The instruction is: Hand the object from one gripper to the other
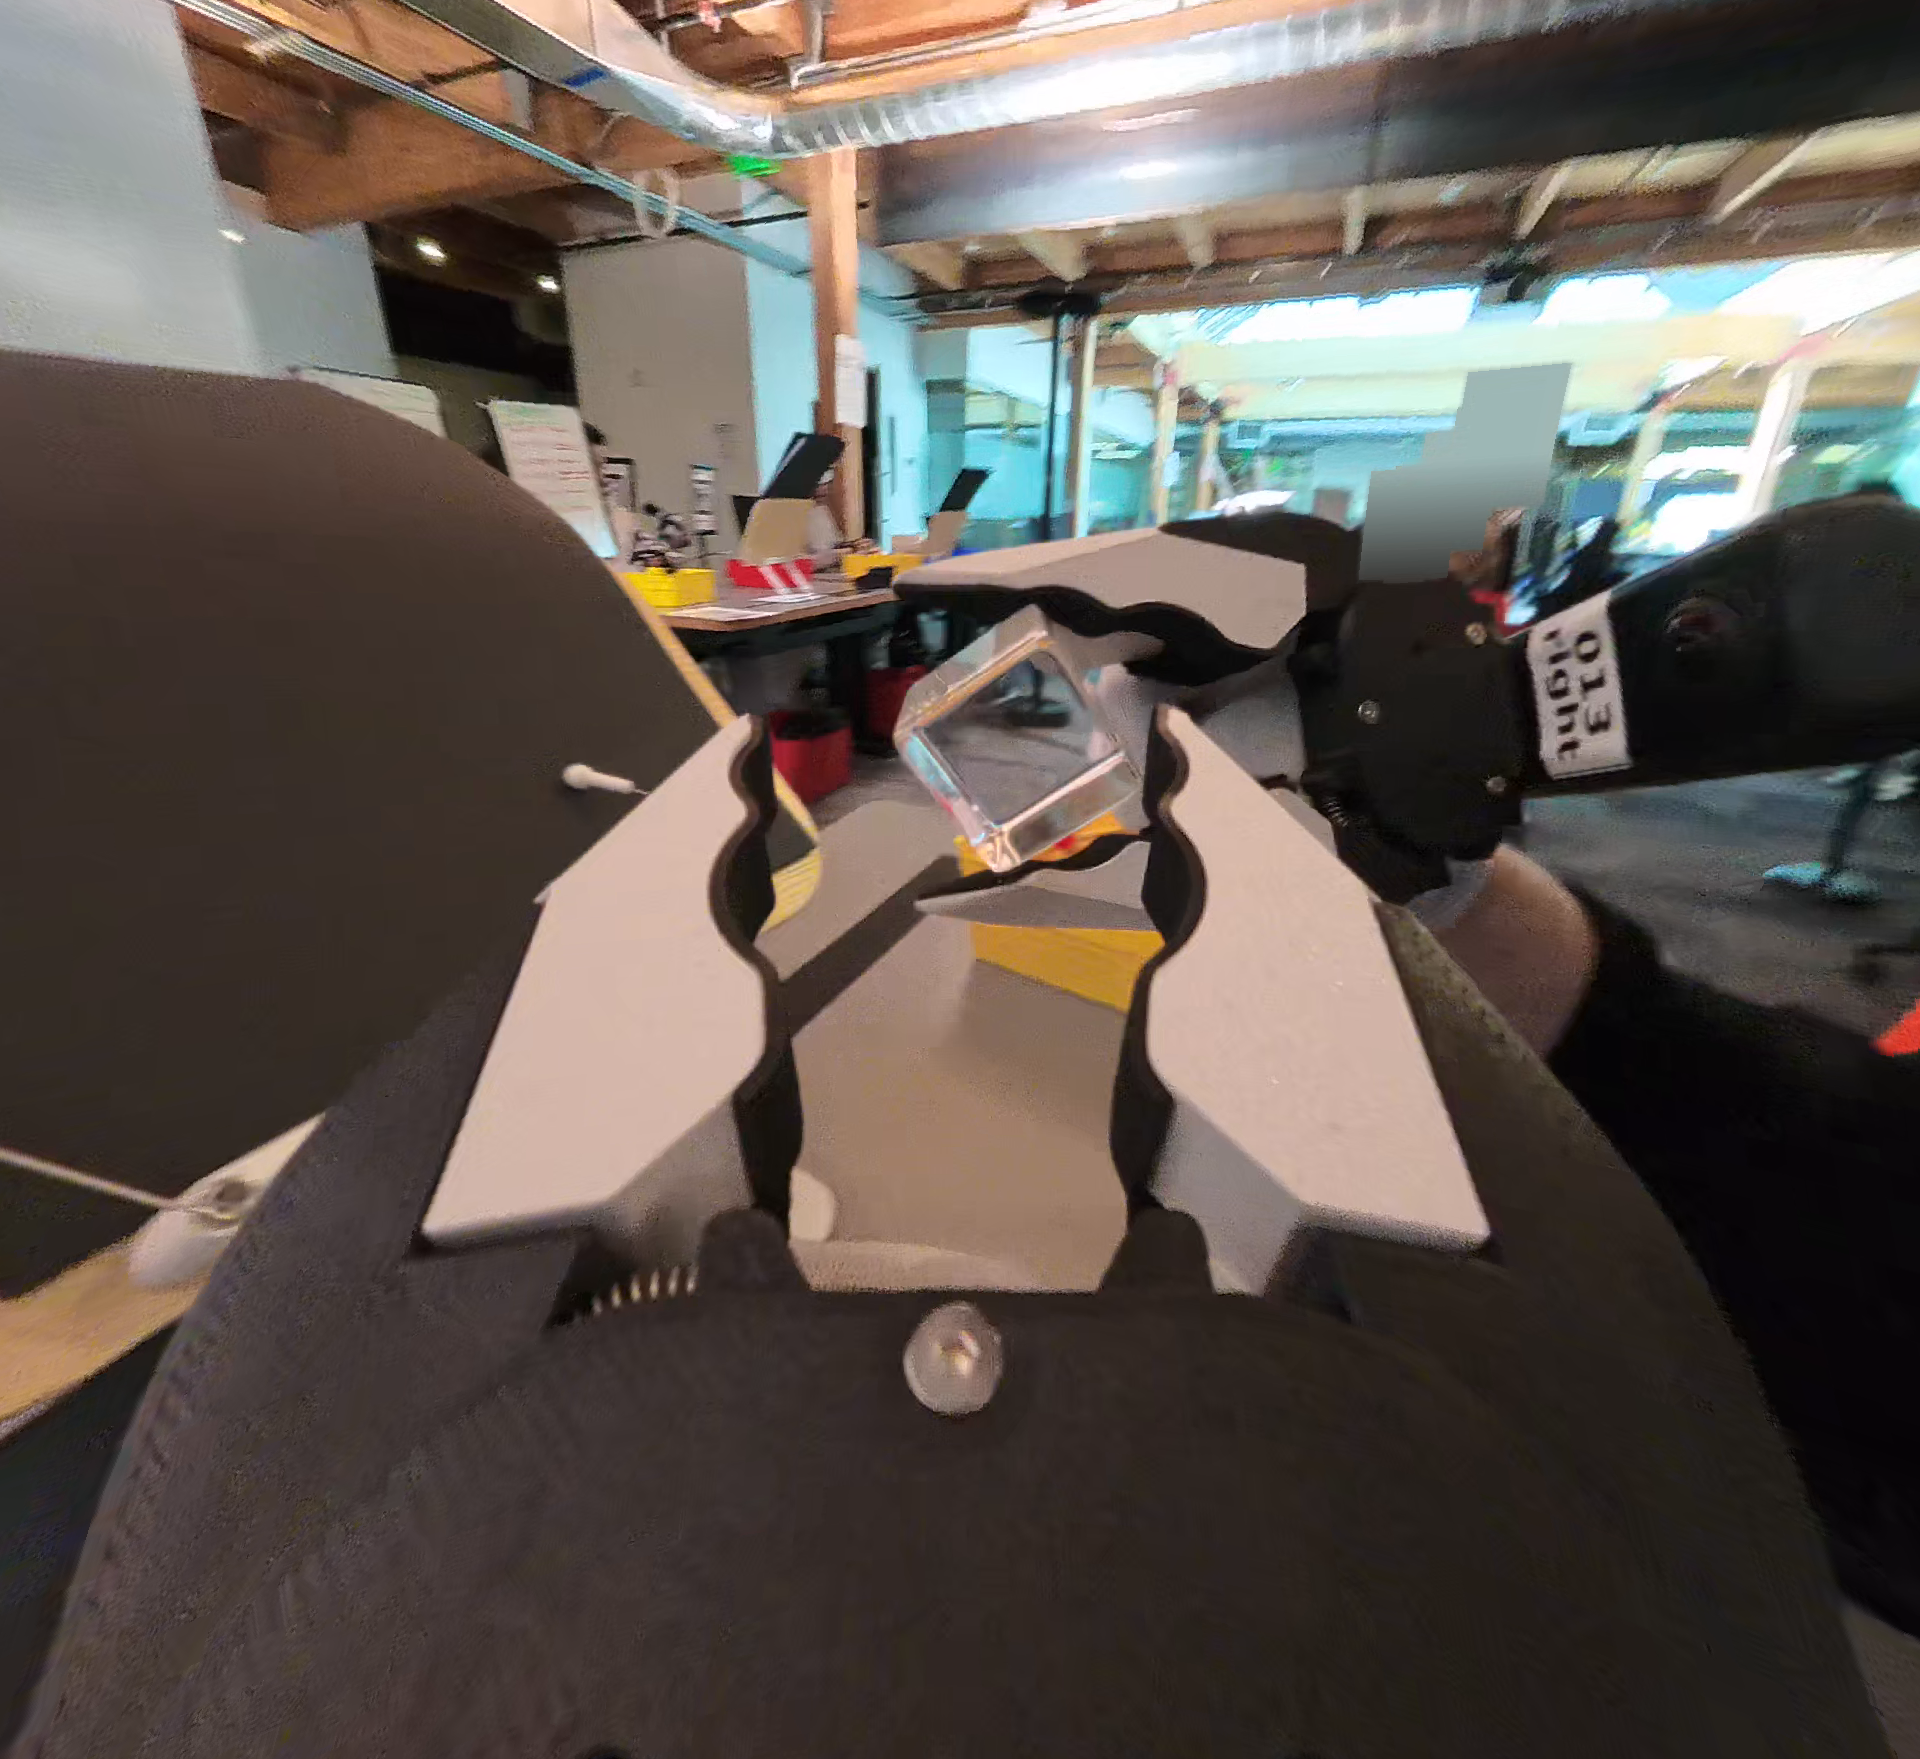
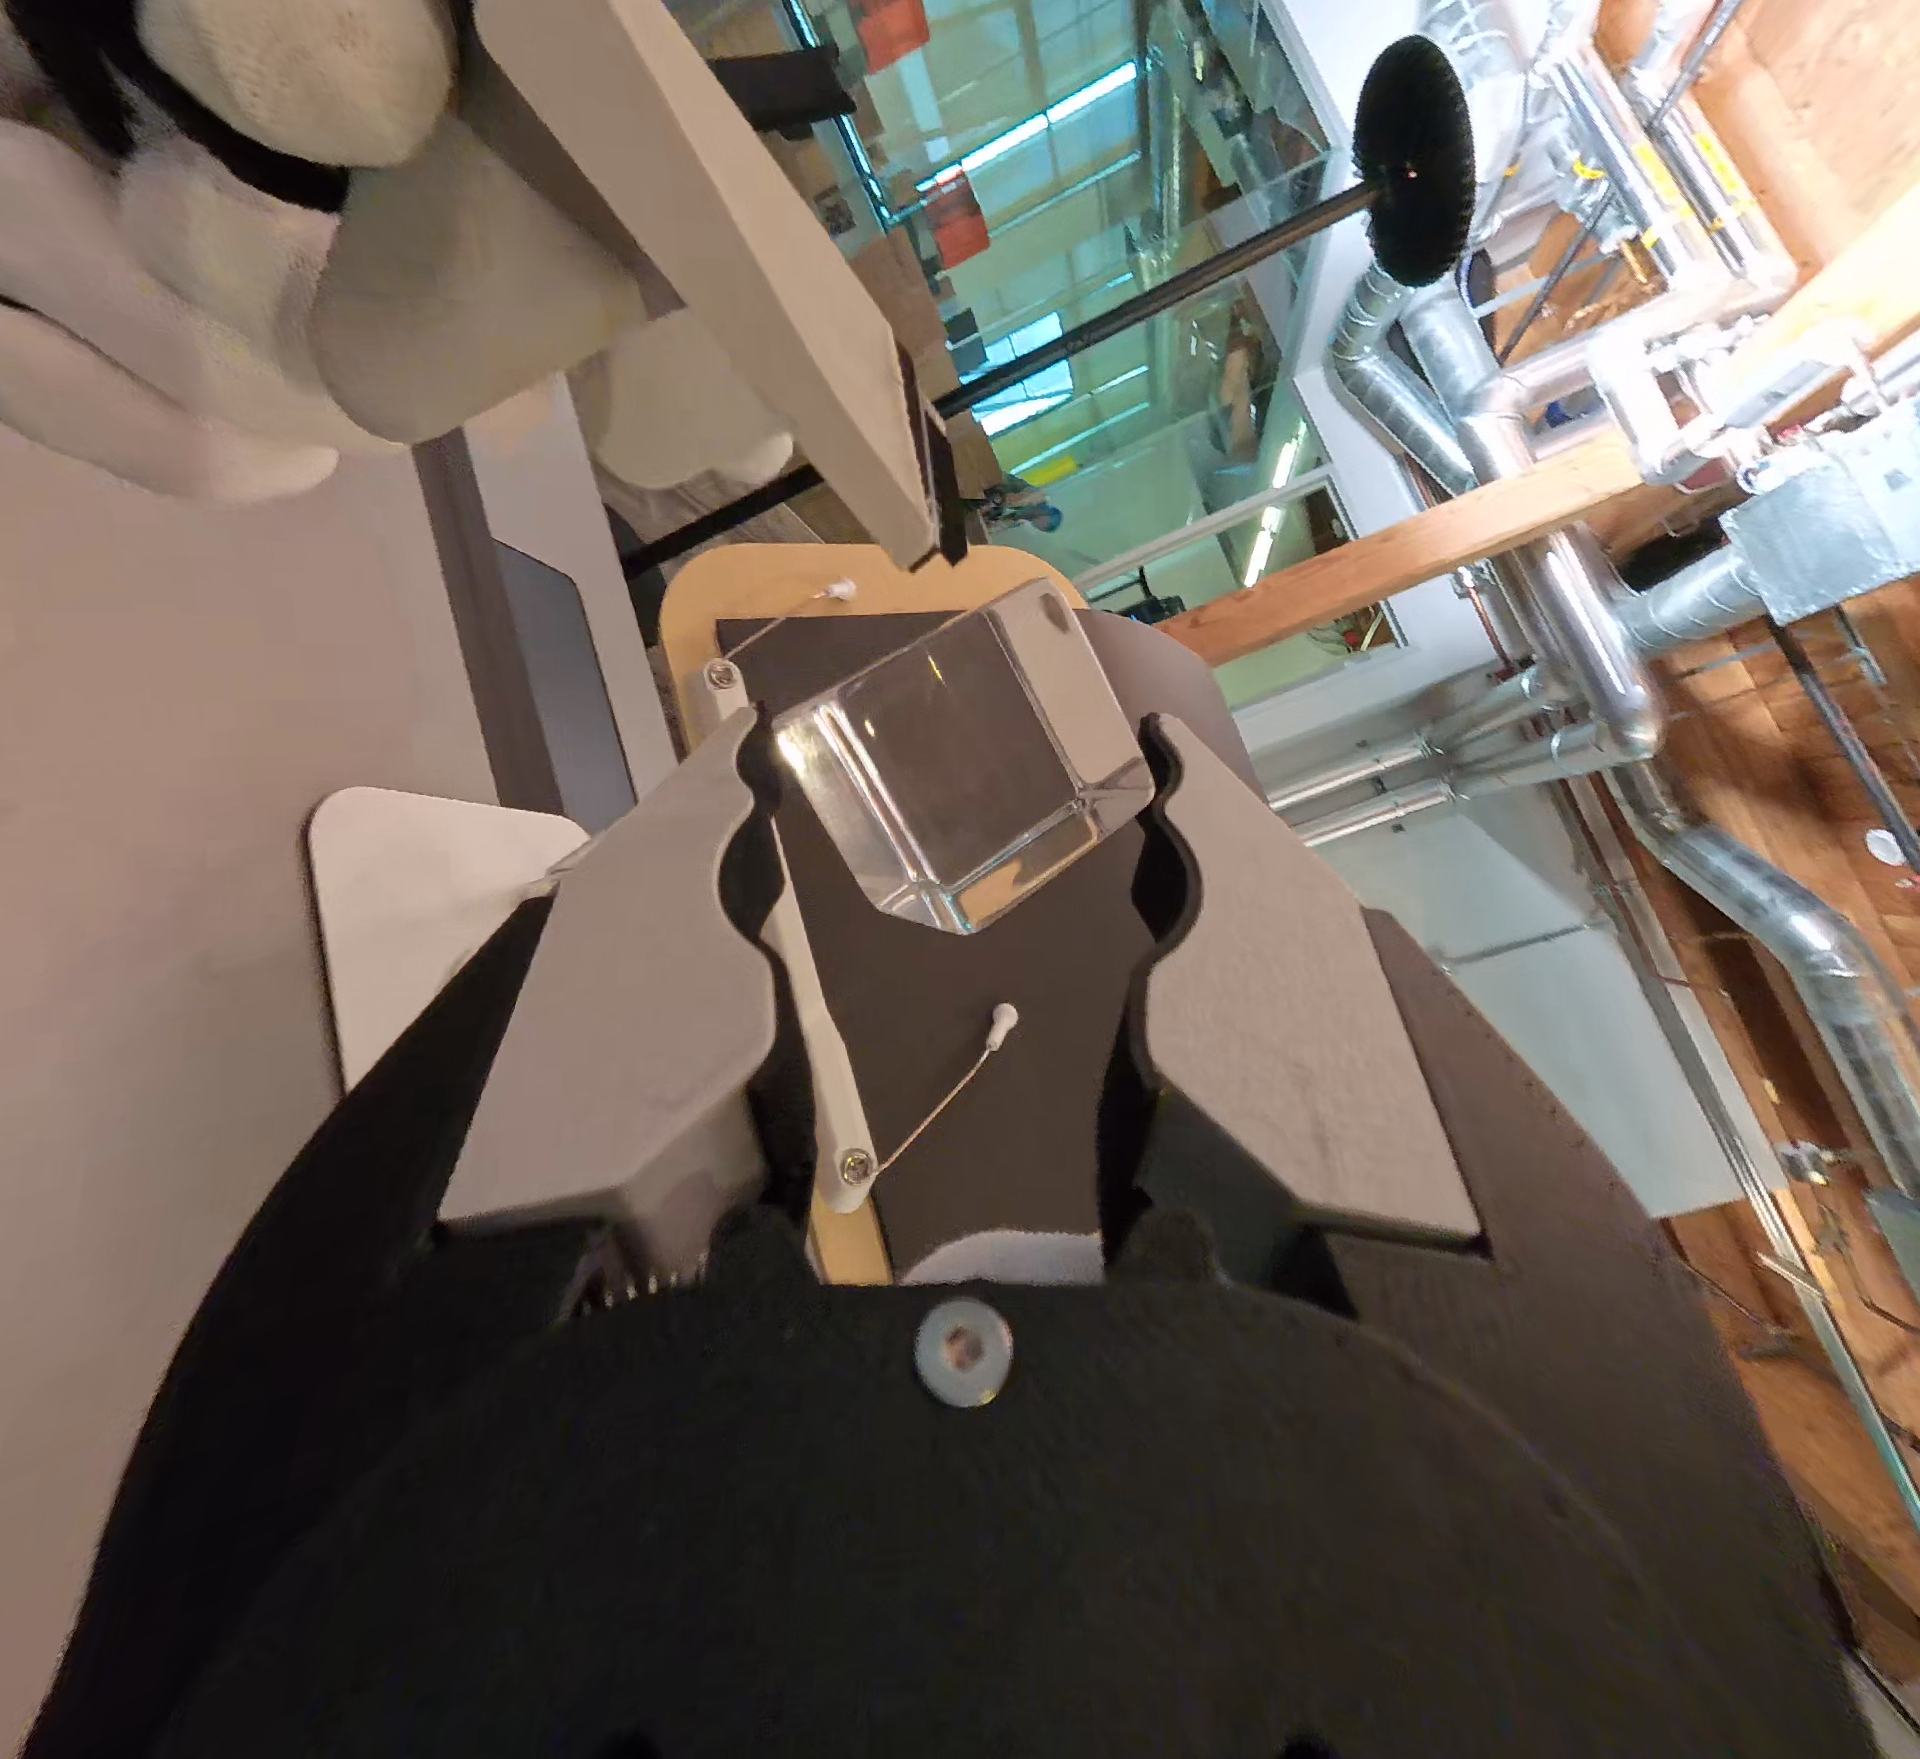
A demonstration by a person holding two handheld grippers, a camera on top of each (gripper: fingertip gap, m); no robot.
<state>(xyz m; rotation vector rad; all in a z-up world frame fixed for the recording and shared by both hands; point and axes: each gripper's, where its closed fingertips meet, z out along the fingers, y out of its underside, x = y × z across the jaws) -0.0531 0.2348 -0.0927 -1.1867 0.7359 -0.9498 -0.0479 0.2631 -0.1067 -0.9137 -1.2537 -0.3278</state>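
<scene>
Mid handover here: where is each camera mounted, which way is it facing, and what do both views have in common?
Left wrist view: sits on the left gripper, looks roughly level across a workshop; its open fingers reach toward the clear cube, held by the right gripper entering from the right.
Right wrist view: sits on the right gripper, rolled sideways, so ceiling pipes run down the right; its fingers clamp the clear cube; a white-gloved hand shows upper left.
Shared: the cube and both grippers.
</scene>
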